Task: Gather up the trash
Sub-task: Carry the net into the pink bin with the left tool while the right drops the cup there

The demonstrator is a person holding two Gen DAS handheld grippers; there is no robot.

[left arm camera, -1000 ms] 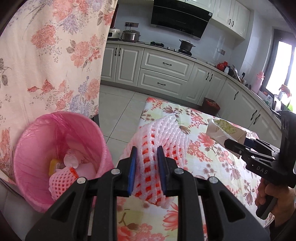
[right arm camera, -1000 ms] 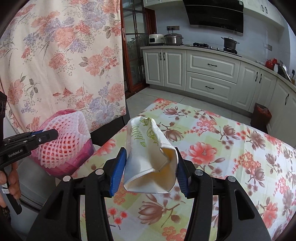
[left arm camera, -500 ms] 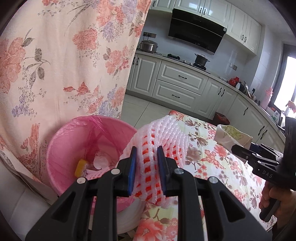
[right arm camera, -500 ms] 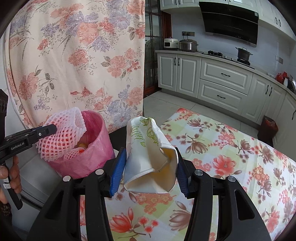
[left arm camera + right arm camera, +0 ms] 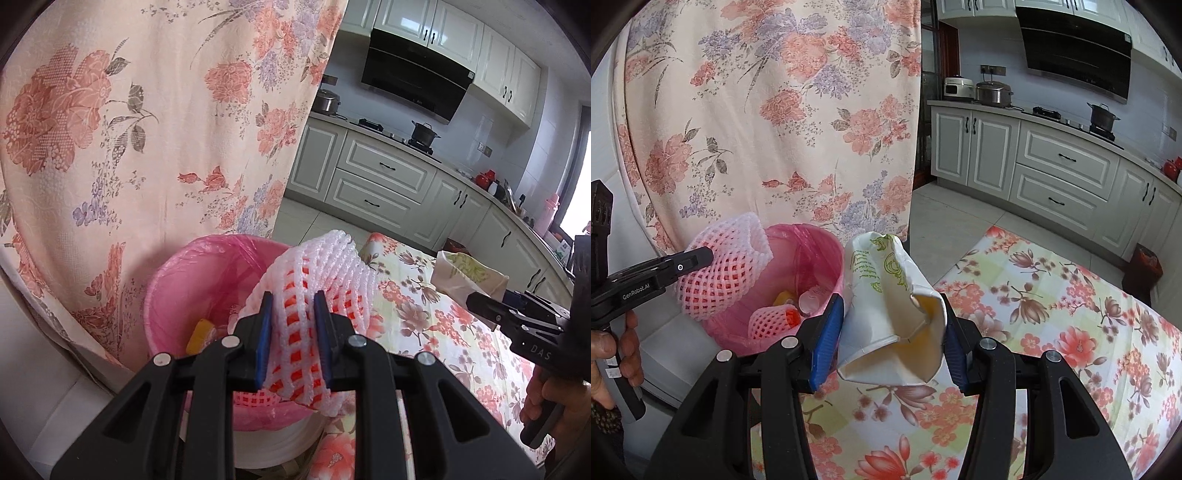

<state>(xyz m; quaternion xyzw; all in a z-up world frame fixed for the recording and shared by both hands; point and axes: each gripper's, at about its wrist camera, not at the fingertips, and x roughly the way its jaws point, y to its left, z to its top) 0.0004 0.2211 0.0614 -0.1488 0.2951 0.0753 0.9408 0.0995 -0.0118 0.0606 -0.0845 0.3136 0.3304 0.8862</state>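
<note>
Hidden in the left wrist view: much of the pink bin's [image 5: 173, 291] inside, screened by the foam net sleeve [image 5: 317, 280] at frame centre; only a yellow scrap [image 5: 199, 330] and a strip of pink netting at the bin's near rim visible. Cut off at the right edge: the person's right hand [image 5: 554, 402] and the rear of its tool. Floral curtain [image 5: 129, 129] across the upper left, covering whatever stands behind.

Left gripper [image 5: 291, 336]: blue pads pinched tight on the sleeve, squeezing its lower half narrow. Sleeve's long axis up and away from the camera, leaning slightly right, open end at top; in the right wrist view [image 5: 720, 269], hanging at centre left over the bin's left rim, open mouth toward the upper right.

Right gripper [image 5: 892, 339]: jaws partly apart, clamped on a crushed paper cup [image 5: 886, 306], bottom centre of frame, above the floral tablecloth [image 5: 1052, 332], just right of the bin [image 5: 820, 254]. Cup's long axis up and slightly left, crumpled mouth toward the camera, base at top. Print on the cup green, unreadable. Inside the bin: another net sleeve, something orange, crumpled pale scraps, hard to identify.
</note>
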